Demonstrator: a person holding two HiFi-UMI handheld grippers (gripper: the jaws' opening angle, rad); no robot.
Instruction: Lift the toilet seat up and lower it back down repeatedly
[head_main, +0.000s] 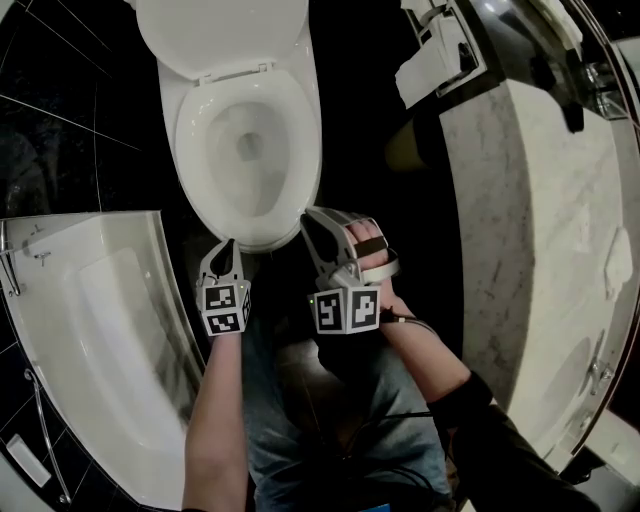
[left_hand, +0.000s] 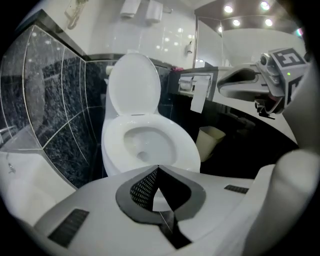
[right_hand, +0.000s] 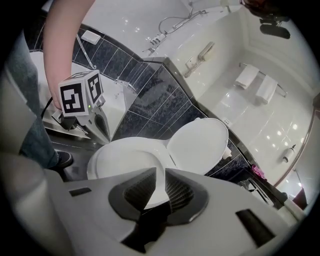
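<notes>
Pressing tip to tip with nothing between them, the fingers (left_hand: 142, 186) of the left gripper (left_hand: 158, 168) sit just beside the front rim of the toilet seat (head_main: 250, 236). They look like a closed wedge meant to slip under the edge rather than clamp it. The right gripper (right_hand: 164, 176) holds its fingers (right_hand: 184, 192) a narrow slit apart. The white rim shows through the slit, but no pad is seen gripping it, so this reads as an opening readied for the thin seat edge. Both tools angle down at the bowl's near end, one on each side of the front, which suits lifting from the part farthest from the hinge. The seat lies flat on the bowl, while the lid (head_main: 222, 35) stands raised behind, out of its way. The bathtub (head_main: 90, 300) flanks the toilet on the left and a marble worktop (head_main: 560, 200) on the right.
</notes>
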